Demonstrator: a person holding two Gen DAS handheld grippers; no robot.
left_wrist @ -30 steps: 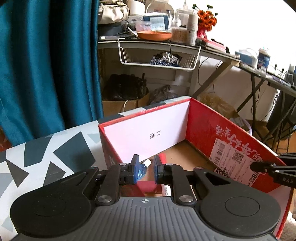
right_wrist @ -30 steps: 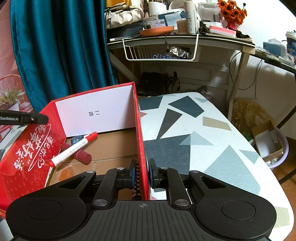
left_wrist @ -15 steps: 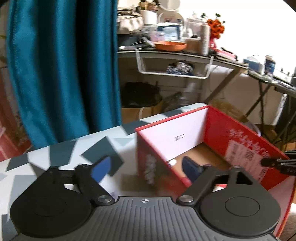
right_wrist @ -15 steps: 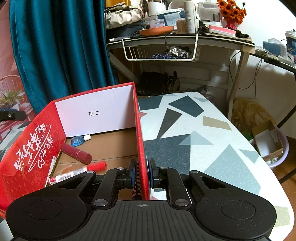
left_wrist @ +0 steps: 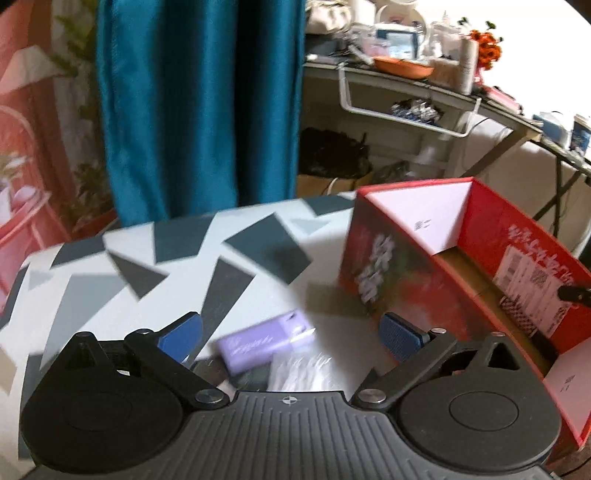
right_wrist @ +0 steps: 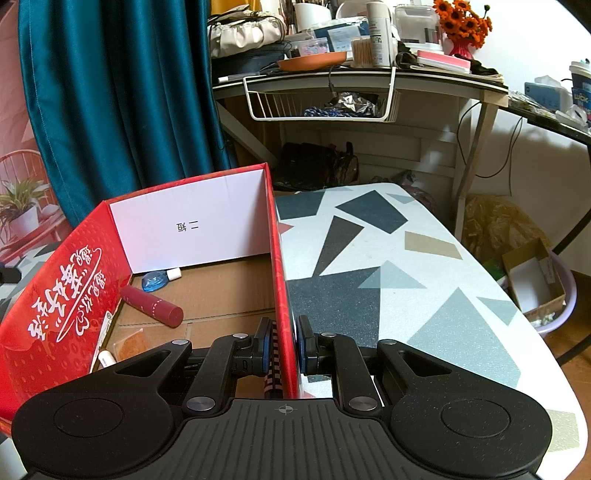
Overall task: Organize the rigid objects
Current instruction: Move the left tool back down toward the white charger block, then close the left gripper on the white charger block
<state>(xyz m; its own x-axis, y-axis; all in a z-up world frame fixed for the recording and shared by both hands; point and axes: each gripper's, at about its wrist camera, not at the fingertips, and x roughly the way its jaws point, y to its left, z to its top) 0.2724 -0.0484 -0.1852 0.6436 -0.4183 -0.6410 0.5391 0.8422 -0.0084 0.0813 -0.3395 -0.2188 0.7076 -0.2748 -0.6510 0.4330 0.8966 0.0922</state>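
The left gripper (left_wrist: 290,338) has its jaws spread wide and holds nothing. Between them, on the counter (left_wrist: 147,288), lies a small purple box (left_wrist: 264,341), blurred, touching neither blue pad. Just nearer the camera than the purple box sits a clear packet (left_wrist: 301,371) with pale contents, and beside it a dark flat thing too blurred to name. To the right of this gripper stands the red cardboard box (left_wrist: 391,280), its outer wall just beside the right-hand pad; whether they touch cannot be told.

The right gripper (right_wrist: 282,345) has its jaws drawn narrow, pinching the right-hand wall of the red cardboard box (right_wrist: 279,266) between the two pads, one pad inside the box and one outside over the counter (right_wrist: 406,288).

Inside the box, on its brown floor, a dark red tube (right_wrist: 151,306) lies tilted near the left wall. Just beyond it, in the far left corner against the white end panel, rests a blue correction-tape dispenser (right_wrist: 157,279) with a white tip. A white cap end (right_wrist: 105,357) shows against the left wall nearer the camera, the rest of it hidden by the gripper body. A small orange packet (right_wrist: 129,345) lies flat beside it.

Behind the counter hangs a teal curtain (right_wrist: 118,92), and a cluttered desk (right_wrist: 369,79) carries a wire basket (right_wrist: 321,107) and orange flowers (right_wrist: 461,22).
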